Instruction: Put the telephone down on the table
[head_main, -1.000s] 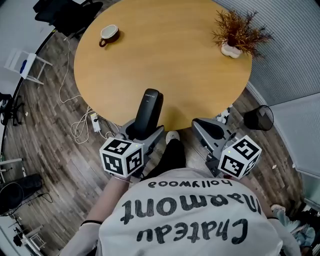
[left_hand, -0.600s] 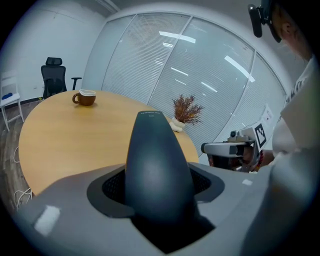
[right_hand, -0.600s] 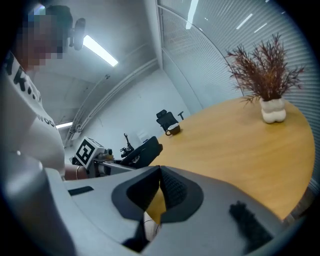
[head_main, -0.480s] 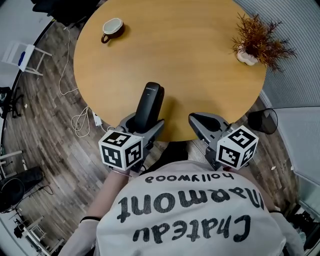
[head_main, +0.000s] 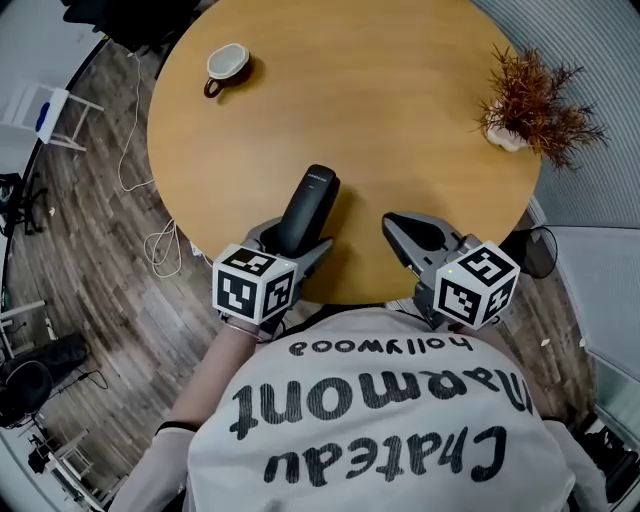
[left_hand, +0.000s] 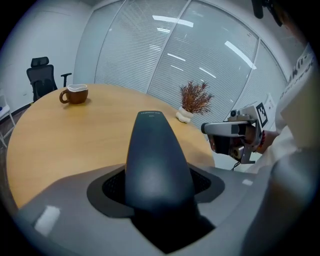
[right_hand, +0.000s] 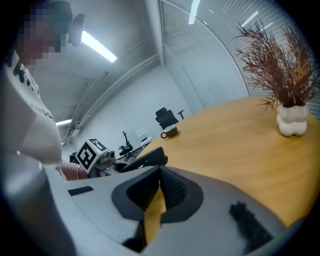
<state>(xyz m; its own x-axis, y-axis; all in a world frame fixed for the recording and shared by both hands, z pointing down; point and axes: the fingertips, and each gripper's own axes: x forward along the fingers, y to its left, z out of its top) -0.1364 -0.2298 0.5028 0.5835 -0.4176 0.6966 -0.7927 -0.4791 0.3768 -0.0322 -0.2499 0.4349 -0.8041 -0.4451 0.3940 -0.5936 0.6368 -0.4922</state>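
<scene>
The black telephone (head_main: 308, 205) is a long, smooth handset. My left gripper (head_main: 290, 240) is shut on its lower part, and the handset points up and away over the near edge of the round wooden table (head_main: 350, 100). In the left gripper view the telephone (left_hand: 155, 160) fills the space between the jaws of my left gripper (left_hand: 157, 185) and hides the pads. My right gripper (head_main: 410, 235) hovers at the table's near edge to the right, shut with nothing in it. In the right gripper view the tips of my right gripper (right_hand: 160, 175) meet.
A brown and white cup (head_main: 226, 64) stands at the table's far left. A dried plant in a white pot (head_main: 535, 100) stands at the far right. White cables (head_main: 165, 245) lie on the wooden floor at left, and a black bin (head_main: 535, 245) stands at right.
Both grippers have moved forward over the table's near edge, and the telephone has gone with the left one. The left gripper's hold looks the same.
</scene>
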